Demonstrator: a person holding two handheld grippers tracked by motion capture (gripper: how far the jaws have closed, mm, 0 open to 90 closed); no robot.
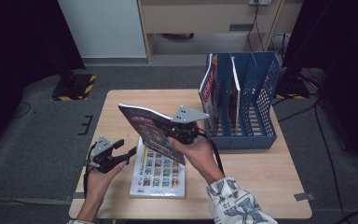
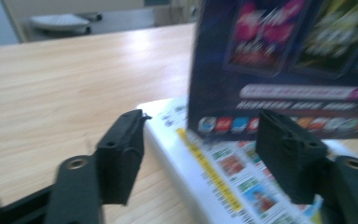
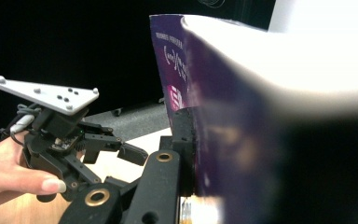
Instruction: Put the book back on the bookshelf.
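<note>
A purple book (image 1: pixel 145 127) hangs tilted above the table (image 1: pixel 261 186), its lower edge clamped in my right gripper (image 1: pixel 167 130), which is shut on it. In the right gripper view the purple cover (image 3: pixel 223 140) stands against the one jaw that shows; the other jaw is hidden behind the book. Under it a white picture-covered book (image 1: pixel 161 172) lies flat on the table. My left gripper (image 1: pixel 126 147) rests low at that book's left edge, open and holding nothing. Its jaws (image 2: pixel 205 140) straddle the corner of the white book (image 2: pixel 223 177), with the purple book (image 2: pixel 284 70) just beyond.
A blue slotted file rack (image 1: pixel 256 93) stands at the table's back right. It holds a red-and-white book (image 1: pixel 208 88) in the left slot and another book (image 1: pixel 234 88) in the following slot. Bare wood (image 2: pixel 65 84) stretches left of the books.
</note>
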